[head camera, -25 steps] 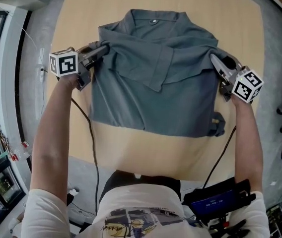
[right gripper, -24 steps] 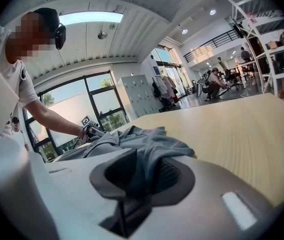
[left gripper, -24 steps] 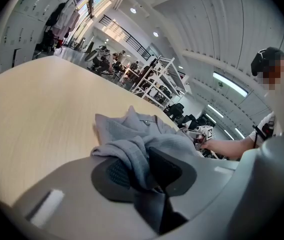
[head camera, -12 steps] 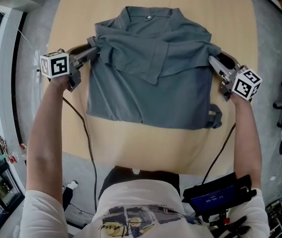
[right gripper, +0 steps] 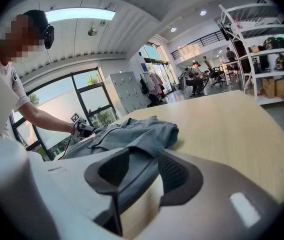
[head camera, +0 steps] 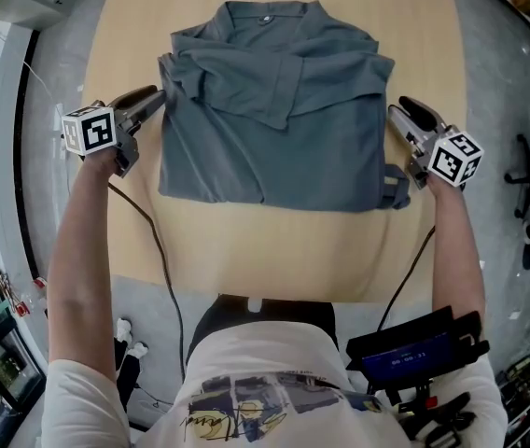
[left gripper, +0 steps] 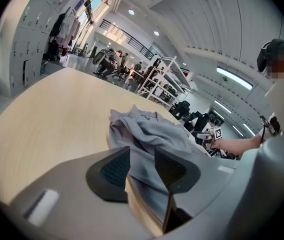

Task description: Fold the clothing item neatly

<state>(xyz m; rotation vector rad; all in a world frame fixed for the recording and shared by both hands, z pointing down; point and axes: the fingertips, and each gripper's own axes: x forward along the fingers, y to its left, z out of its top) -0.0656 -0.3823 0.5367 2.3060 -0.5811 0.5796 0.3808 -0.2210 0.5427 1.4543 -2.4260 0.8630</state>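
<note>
A second ago each gripper pinched one side of the grey shirt (head camera: pixel 274 119). Since then their jaws have been opening, and both have drawn back outward. The left gripper (head camera: pixel 153 98) and right gripper (head camera: pixel 401 113) now stand partly open with nothing in their grasp. The shirt lies flat on the table (head camera: pixel 274 250) between them, sleeves folded across its chest, with its side edges just beyond each pair of jaws. The sleeve fold looks done, and a bottom-to-collar fold probably remains.

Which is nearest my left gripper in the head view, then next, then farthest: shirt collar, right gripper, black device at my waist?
1. Shirt collar, up-right of the left gripper.
2. Right gripper, across the shirt.
3. Black device, bottom right.
Both grippers' jaws have just opened; neither pinches cloth.
</note>
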